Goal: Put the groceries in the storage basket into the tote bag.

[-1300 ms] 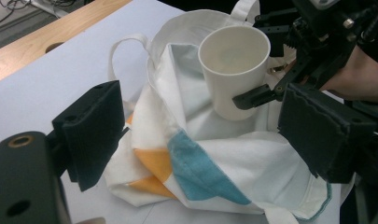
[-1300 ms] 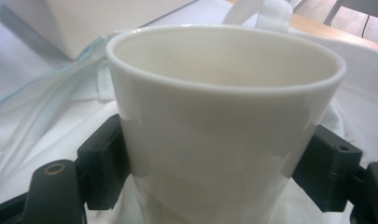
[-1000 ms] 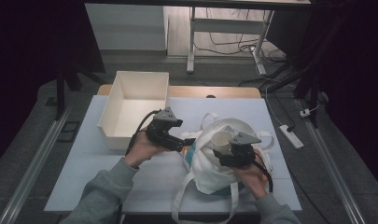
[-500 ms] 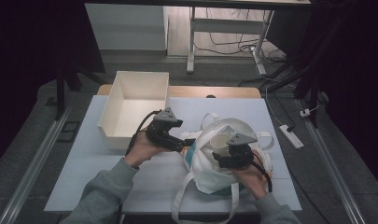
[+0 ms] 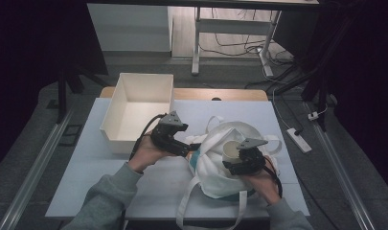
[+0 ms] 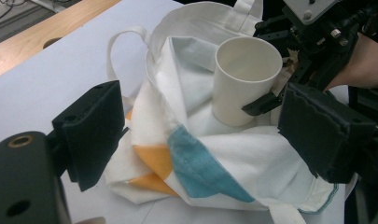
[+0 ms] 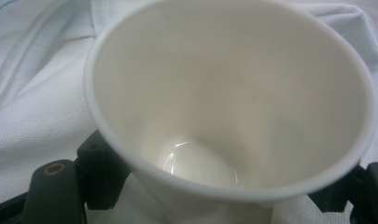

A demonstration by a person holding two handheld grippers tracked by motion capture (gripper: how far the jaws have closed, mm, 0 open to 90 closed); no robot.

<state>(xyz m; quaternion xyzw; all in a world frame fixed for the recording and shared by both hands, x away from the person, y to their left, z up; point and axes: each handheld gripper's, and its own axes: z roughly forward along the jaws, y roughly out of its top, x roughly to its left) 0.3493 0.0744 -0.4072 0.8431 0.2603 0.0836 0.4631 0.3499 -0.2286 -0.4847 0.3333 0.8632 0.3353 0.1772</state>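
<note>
While pinched at its lower wall by right claw (image 5: 233,163), paper cup (image 5: 231,151) stands upright inside mouth of white tote bag (image 5: 215,165) on desk (image 5: 86,187); could crush under hard squeeze or tip on soft cloth; left claw (image 6: 200,135) spread wide, low and level, aimed at bag rim; right hand low behind bag.

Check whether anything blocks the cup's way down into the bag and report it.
Nothing visible does. The right gripper holds the white cup upright in the tote bag's open mouth, its base on the fabric inside. The left gripper straddles the bag's near edge, jaws apart, clear of the cup.
</note>
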